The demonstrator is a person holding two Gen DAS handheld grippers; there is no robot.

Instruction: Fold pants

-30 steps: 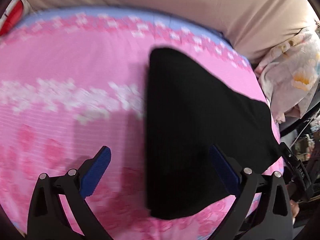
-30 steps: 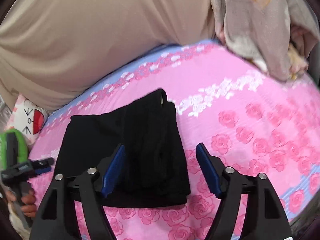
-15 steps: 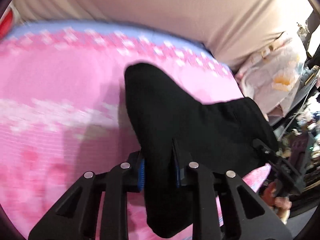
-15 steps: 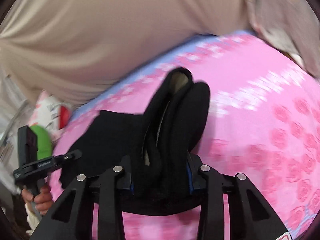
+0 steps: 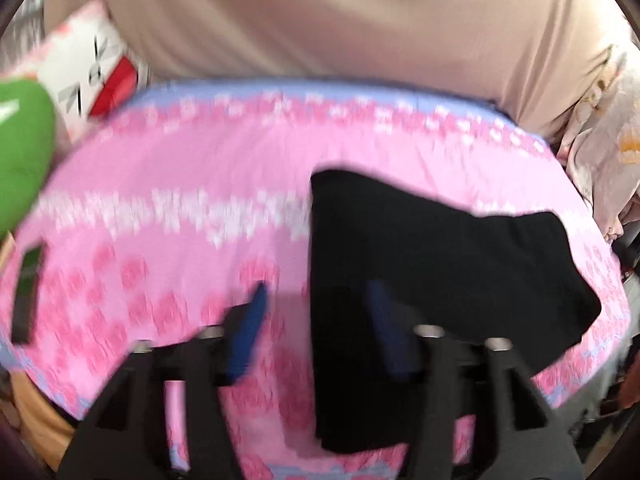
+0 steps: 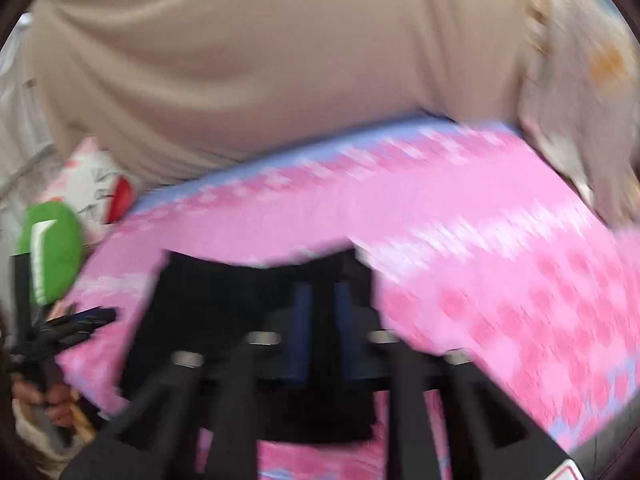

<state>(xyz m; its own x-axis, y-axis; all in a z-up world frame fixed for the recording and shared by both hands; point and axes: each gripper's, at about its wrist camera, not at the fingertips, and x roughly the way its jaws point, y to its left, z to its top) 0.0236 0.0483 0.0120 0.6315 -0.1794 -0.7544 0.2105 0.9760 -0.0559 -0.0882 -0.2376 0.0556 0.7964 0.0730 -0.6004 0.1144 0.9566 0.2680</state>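
The black pants (image 5: 432, 264) lie folded on the pink flowered bedspread (image 5: 180, 208), right of centre in the left wrist view. My left gripper (image 5: 320, 328) is open, its right finger over the pants' left edge, holding nothing. In the right wrist view the pants (image 6: 224, 300) lie flat at lower centre. My right gripper (image 6: 322, 320) has its blue pads close together over the pants; blur hides whether cloth is between them. The left gripper also shows at the left edge (image 6: 76, 320).
A beige curtain (image 5: 340, 20) hangs behind the bed. A white and red cushion (image 5: 92, 72) sits at the back left. A floral cloth (image 5: 600, 152) is piled at the right. The bed's edge (image 5: 560, 392) is close on the right and front.
The left gripper has let go of the pants and opened. The pants, lifted half a second ago, now lie flat on the bed. Both views have pulled back and are blurred.
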